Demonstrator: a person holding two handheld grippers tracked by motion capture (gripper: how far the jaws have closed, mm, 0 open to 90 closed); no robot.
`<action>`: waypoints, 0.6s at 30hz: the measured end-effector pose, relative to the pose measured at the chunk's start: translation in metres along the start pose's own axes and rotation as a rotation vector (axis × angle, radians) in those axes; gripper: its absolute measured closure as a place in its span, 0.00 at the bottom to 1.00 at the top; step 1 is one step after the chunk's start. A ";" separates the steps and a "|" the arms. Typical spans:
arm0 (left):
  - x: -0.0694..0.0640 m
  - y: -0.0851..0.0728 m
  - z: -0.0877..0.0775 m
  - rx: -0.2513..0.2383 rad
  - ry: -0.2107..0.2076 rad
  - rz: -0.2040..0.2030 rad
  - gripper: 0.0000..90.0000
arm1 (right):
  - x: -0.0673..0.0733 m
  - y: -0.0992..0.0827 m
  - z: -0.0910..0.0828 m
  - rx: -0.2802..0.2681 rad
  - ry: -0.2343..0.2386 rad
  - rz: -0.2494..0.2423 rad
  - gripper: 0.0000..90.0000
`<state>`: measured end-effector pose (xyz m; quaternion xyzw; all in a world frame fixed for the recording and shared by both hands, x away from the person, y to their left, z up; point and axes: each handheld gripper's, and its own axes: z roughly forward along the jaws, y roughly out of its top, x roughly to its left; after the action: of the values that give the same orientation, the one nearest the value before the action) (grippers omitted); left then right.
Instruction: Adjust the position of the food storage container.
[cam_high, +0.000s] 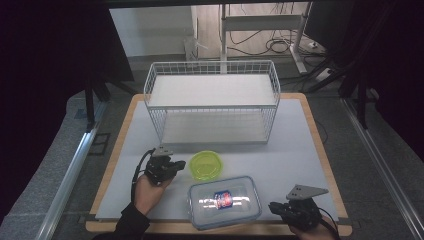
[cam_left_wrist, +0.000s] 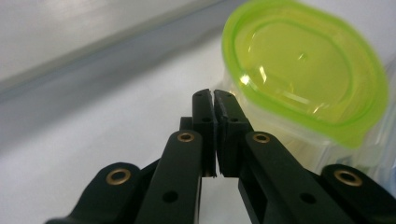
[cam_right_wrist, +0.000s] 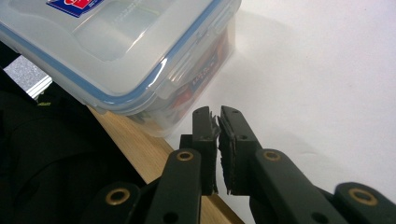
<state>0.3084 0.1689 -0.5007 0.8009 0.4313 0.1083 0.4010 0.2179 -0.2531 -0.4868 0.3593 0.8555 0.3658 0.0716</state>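
Note:
A small round container with a lime-green lid (cam_high: 206, 165) sits on the white mat in front of the wire shelf. My left gripper (cam_high: 176, 167) lies just left of it, shut and empty; in the left gripper view the green-lidded container (cam_left_wrist: 303, 70) stands close ahead to the right of the closed jaws (cam_left_wrist: 214, 95). A clear rectangular box with a blue-trimmed lid (cam_high: 224, 201) rests at the table's front edge. My right gripper (cam_high: 274, 206) is right of that box, shut on nothing; in the right gripper view the box (cam_right_wrist: 116, 46) is ahead to the left of the gripper (cam_right_wrist: 215, 114).
A white wire shelf rack (cam_high: 212, 100) with two levels stands at the back of the mat. The wooden table edge (cam_right_wrist: 140, 149) runs under the clear box. Dark curtains flank the table, and cables lie on the floor beyond.

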 end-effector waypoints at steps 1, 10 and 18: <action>-0.001 0.002 0.000 -0.007 -0.001 0.005 0.98 | 0.000 0.000 0.000 0.000 0.000 -0.001 0.93; -0.009 0.009 0.005 -0.005 -0.012 0.021 0.98 | -0.001 -0.001 0.002 0.007 0.001 0.008 0.93; -0.019 0.020 0.018 0.005 -0.036 0.049 0.99 | -0.003 -0.002 0.003 0.011 0.001 0.014 0.93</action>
<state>0.3181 0.1378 -0.4952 0.8141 0.4046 0.1026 0.4037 0.2200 -0.2544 -0.4911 0.3656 0.8550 0.3619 0.0668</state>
